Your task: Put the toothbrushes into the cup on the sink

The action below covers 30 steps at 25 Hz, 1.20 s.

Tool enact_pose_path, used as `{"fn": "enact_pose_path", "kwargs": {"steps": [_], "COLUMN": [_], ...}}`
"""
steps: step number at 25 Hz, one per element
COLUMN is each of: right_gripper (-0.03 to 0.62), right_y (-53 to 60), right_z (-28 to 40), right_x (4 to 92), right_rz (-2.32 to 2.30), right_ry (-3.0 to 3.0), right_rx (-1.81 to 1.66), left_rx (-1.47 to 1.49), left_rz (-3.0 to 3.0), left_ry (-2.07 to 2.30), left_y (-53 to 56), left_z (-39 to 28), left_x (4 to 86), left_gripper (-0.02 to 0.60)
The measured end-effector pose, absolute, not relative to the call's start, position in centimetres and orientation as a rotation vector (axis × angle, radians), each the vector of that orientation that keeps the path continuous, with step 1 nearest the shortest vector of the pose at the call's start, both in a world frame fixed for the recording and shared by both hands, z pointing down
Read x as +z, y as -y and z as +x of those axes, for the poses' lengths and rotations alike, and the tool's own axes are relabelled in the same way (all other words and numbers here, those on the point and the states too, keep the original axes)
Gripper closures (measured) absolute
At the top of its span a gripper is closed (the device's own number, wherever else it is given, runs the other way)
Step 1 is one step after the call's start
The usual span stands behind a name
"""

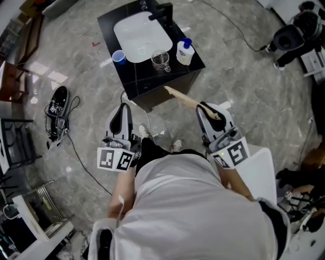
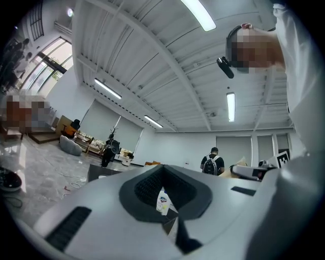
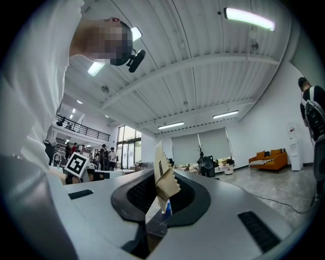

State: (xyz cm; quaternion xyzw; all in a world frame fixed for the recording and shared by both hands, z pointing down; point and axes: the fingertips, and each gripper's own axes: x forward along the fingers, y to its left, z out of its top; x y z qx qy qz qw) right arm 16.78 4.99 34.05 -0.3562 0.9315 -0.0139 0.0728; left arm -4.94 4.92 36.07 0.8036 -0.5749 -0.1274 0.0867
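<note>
On a grey marbled floor (image 1: 244,91) stood a person in a white shirt (image 1: 193,203), seen from above, with a gripper in each hand. Ahead of them was a black sink cabinet (image 1: 167,78) with a white basin (image 1: 142,35) and a black tap (image 1: 161,11). The right gripper (image 1: 209,110) (image 3: 161,195) had its jaws clamped on a long tan paper-wrapped toothbrush (image 1: 185,99) (image 3: 163,180), whose free end pointed at the cabinet's near corner without reaching it. The left gripper (image 1: 122,109) (image 2: 165,200) was level with it, jaws drawn together with nothing between them. A black shoe (image 1: 57,104) lay on the floor to the left. On the cabinet's front edge were a blue cup (image 1: 118,57) at the left, a clear glass cup (image 1: 161,60) in the middle, and a small white bottle (image 1: 184,52) (image 2: 162,202) with a blue cap at the right
</note>
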Motion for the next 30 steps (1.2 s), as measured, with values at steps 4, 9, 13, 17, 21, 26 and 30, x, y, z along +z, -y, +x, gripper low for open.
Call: {"fn": "enact_pose_path", "kwargs": {"steps": [4,9,13,17,21,26,30], "right_gripper": [0.534,0.535,0.534,0.534,0.535,0.534,0.534], "right_y": [-3.7,-1.1,0.7,2.3,4.0,5.4,5.6], "right_z": [14.8,11.5,8.3,5.6,3.3,0.6,-0.5], "right_x": [33.3,33.2,33.3,34.0,34.2,34.3,34.0], "right_rz": [-1.100,-1.166,-1.197,-1.240,-1.297,-1.378,-1.461], "right_ry": [-2.807,-2.813,-2.819,-2.828,-2.820,-2.808,-2.802], "right_rx": [-0.026,-0.043,-0.055,-0.067,-0.063,-0.070,-0.061], "left_rx": [-0.350,-0.295,-0.290,-0.286,-0.281,-0.228,-0.248], "left_rz": [2.420,2.465,2.499,2.517,2.527,2.584,2.626], "left_ry": [1.702,1.675,1.627,1.587,1.538,1.440,1.349], "left_y": [-3.2,-0.5,1.9,3.6,5.0,6.5,7.4], "left_z": [-7.2,-10.4,-12.4,-14.4,-16.6,-18.1,-18.2], "left_x": [36.1,36.5,36.5,36.9,37.6,38.9,38.7], "left_gripper": [0.578,0.578,0.578,0.578,0.578,0.578,0.578]}}
